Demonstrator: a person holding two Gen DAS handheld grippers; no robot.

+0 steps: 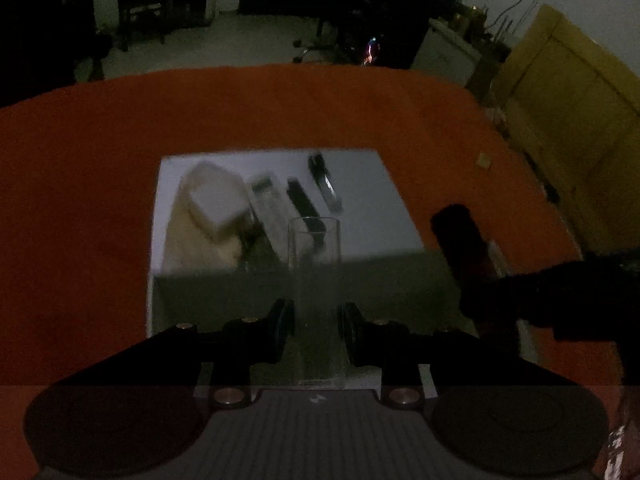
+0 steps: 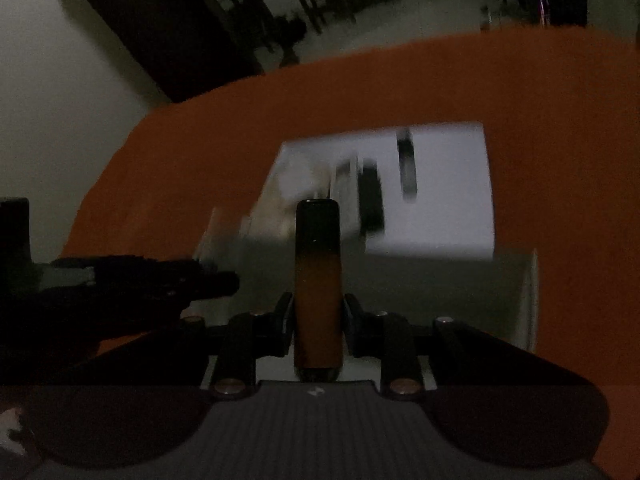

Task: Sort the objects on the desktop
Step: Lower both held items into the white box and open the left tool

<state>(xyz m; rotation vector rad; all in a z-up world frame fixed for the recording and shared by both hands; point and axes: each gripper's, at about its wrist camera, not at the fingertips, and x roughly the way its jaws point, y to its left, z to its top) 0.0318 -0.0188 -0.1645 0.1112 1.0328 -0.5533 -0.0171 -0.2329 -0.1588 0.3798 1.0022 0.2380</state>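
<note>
In the left wrist view, the left gripper (image 1: 316, 322) has its jaws drawn narrow on a clear glass tumbler (image 1: 314, 264), held upright between the pads above the near wall of an open white box (image 1: 276, 292). The box sits on an orange tabletop (image 1: 100, 184), toward its middle. Already lying on the box floor are a cream pouch with a white block on it (image 1: 208, 208) at the left side, a pale remote-like slab (image 1: 268, 196), a flat black bar (image 1: 300, 200), and a dark-handled metal tool (image 1: 326, 184) toward the far right corner. At the right edge of the box, the right gripper (image 1: 520, 300) shows as a dark shape carrying a dark cylinder (image 1: 456, 228). A small tan tag (image 1: 483, 160) lies on the tabletop well apart, toward the far right.

In the right wrist view, the right gripper (image 2: 318, 326) is clamped narrow on a brown cylinder with a black cap (image 2: 318, 280), standing upright between the fingers, above the near wall of the white box (image 2: 440, 288). The left gripper (image 2: 160, 280) shows at the left with the tumbler (image 2: 210, 236) faintly visible beyond it. The box contents are blurred here.

Sorting looks well along: several items are in the box and the two held pieces appear to be on their way in. Apart from the tag, no loose object shows on the tabletop.
</note>
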